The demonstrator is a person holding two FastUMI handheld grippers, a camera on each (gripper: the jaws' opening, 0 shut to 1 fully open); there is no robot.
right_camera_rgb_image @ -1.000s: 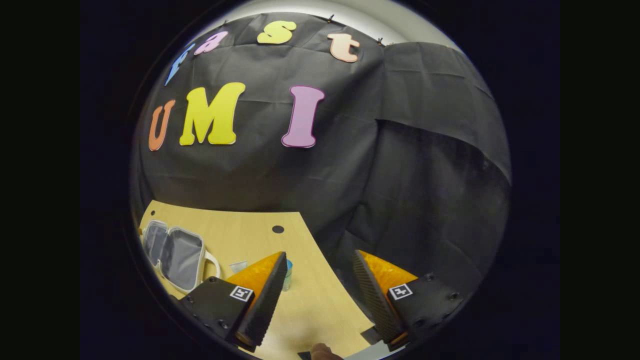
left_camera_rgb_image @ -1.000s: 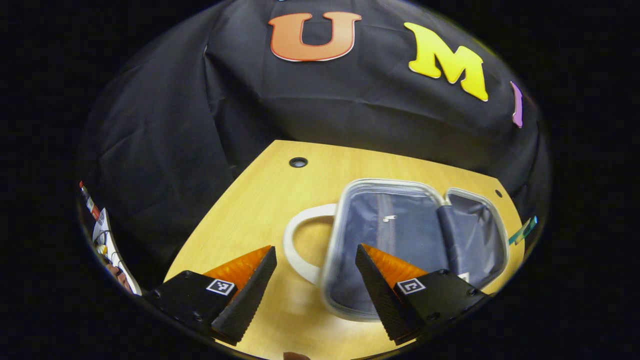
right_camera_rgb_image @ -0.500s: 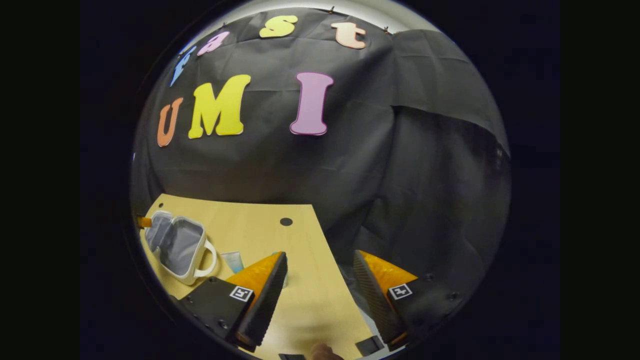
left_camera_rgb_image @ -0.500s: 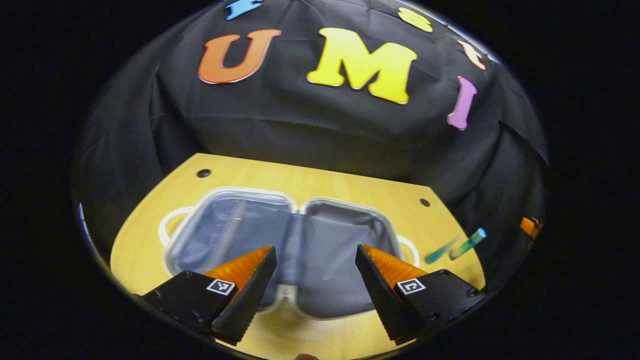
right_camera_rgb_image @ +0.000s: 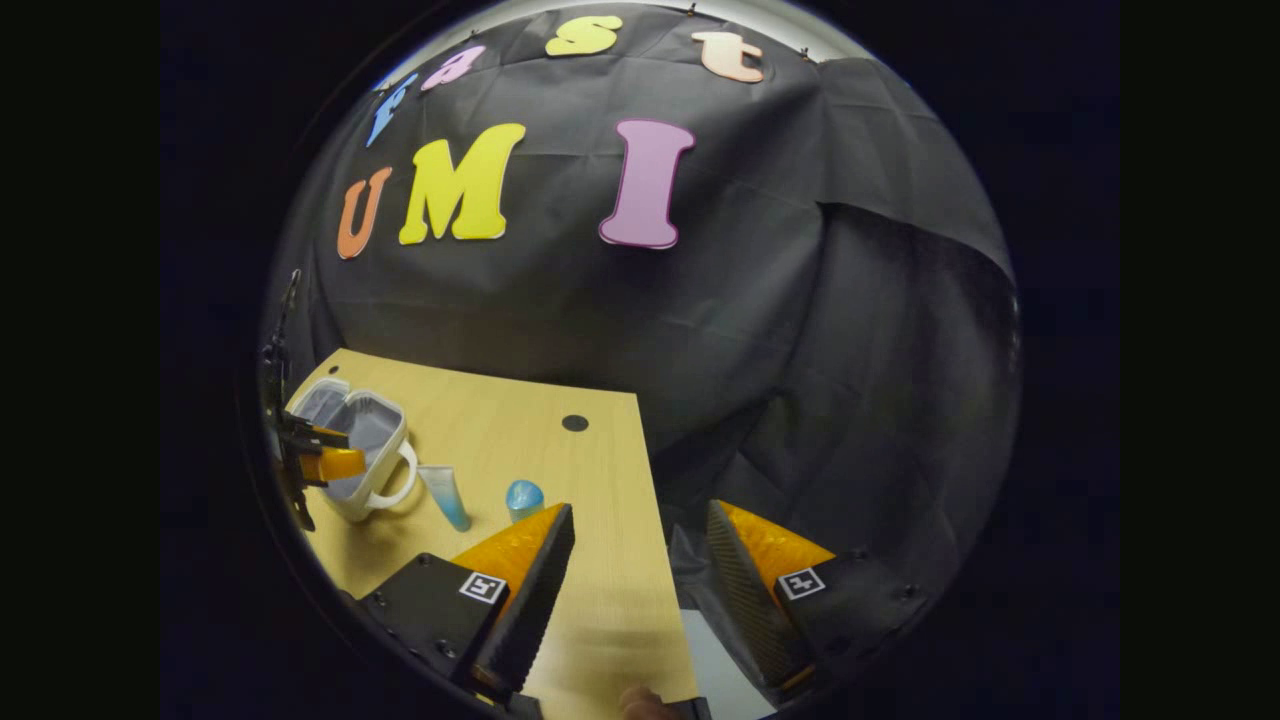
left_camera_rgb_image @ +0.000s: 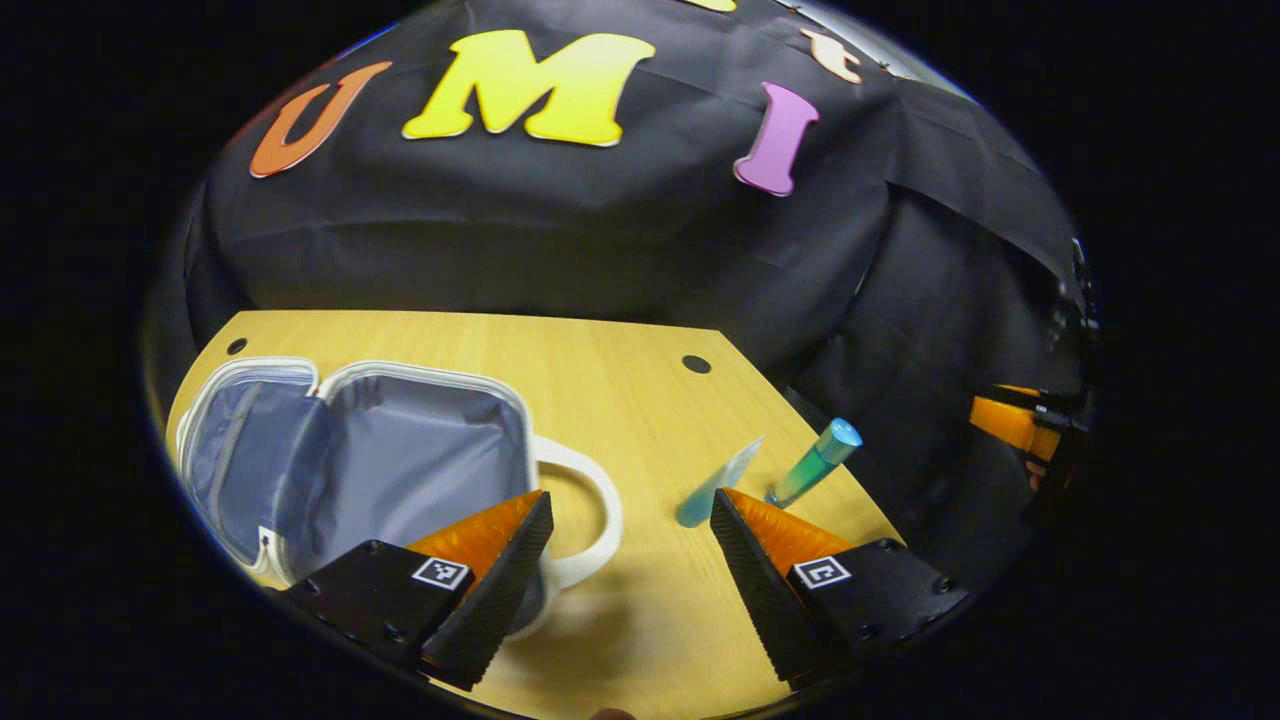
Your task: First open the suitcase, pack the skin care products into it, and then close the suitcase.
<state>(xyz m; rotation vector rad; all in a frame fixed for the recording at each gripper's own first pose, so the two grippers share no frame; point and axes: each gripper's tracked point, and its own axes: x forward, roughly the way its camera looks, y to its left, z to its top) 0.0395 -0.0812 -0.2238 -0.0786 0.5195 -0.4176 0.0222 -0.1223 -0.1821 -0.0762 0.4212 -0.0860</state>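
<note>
The small suitcase (left_camera_rgb_image: 400, 450) lies open flat on the wooden table (left_camera_rgb_image: 620, 380), white-rimmed with grey lining and a white loop handle (left_camera_rgb_image: 595, 500). It holds nothing I can see. To its right lie a pale blue tube (left_camera_rgb_image: 715, 485) and a teal bottle with a blue cap (left_camera_rgb_image: 815, 460). My left gripper (left_camera_rgb_image: 630, 495) hovers open over the table between the handle and the tube, holding nothing. My right gripper (right_camera_rgb_image: 640, 507) is open and empty at the table's right edge, with the bottle (right_camera_rgb_image: 523, 497) and tube (right_camera_rgb_image: 445, 495) just left of it. The suitcase (right_camera_rgb_image: 372, 428) sits farther left.
Two round cable holes (left_camera_rgb_image: 696, 364) mark the table's far side. The table's right edge (right_camera_rgb_image: 650, 520) drops off to black cloth. The left gripper (right_camera_rgb_image: 325, 465) hangs in front of the suitcase, and the right gripper (left_camera_rgb_image: 1015, 420) sits off the table's right side.
My left gripper has swung right, from over the open suitcase to the handle and tube. The right gripper shifted slightly; the bottle and tube now sit closer to it.
</note>
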